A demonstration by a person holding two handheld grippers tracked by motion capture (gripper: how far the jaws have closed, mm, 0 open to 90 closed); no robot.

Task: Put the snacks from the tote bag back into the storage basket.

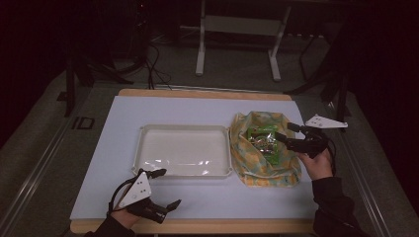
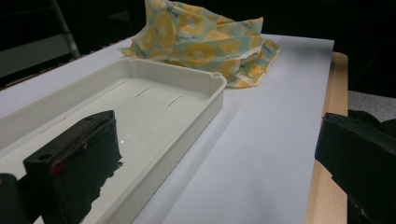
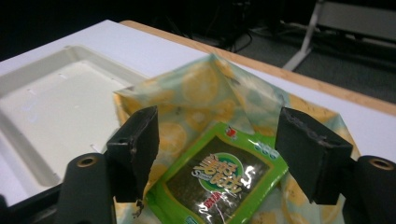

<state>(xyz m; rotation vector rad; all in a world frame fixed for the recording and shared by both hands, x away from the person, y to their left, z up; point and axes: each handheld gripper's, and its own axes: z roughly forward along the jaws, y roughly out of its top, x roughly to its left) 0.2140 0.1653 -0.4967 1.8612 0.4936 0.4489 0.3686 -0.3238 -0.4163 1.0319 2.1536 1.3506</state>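
High view: a pale blue-white sheet [image 1: 197, 106] covers most of a wooden table [image 1: 207, 94], whose bare edge shows along the far and near sides. The white tray [image 1: 148, 148] sits in the middle of the sheet. Just right of the tray, touching its right rim, lies a yellow-patterned cloth bag [image 1: 247, 170], its mouth open, with a green snack packet [image 1: 264, 140] inside. The right gripper [image 1: 287, 134] reaches over the bag from the right of the tray; its jaws stand apart on either side of the packet, not pressing it. In the right gripper view the packet [image 3: 219, 179] lies between those jaws with a gap on both sides, the bag's cloth [image 3: 205, 84] rising behind it. The left gripper [image 1: 165, 187] rests near the tray's near-left corner, jaws wide apart with nothing between them. Beyond the tray the room is dark: grey floor, a white metal frame [image 1: 200, 49] and loose cables [image 1: 155, 66].
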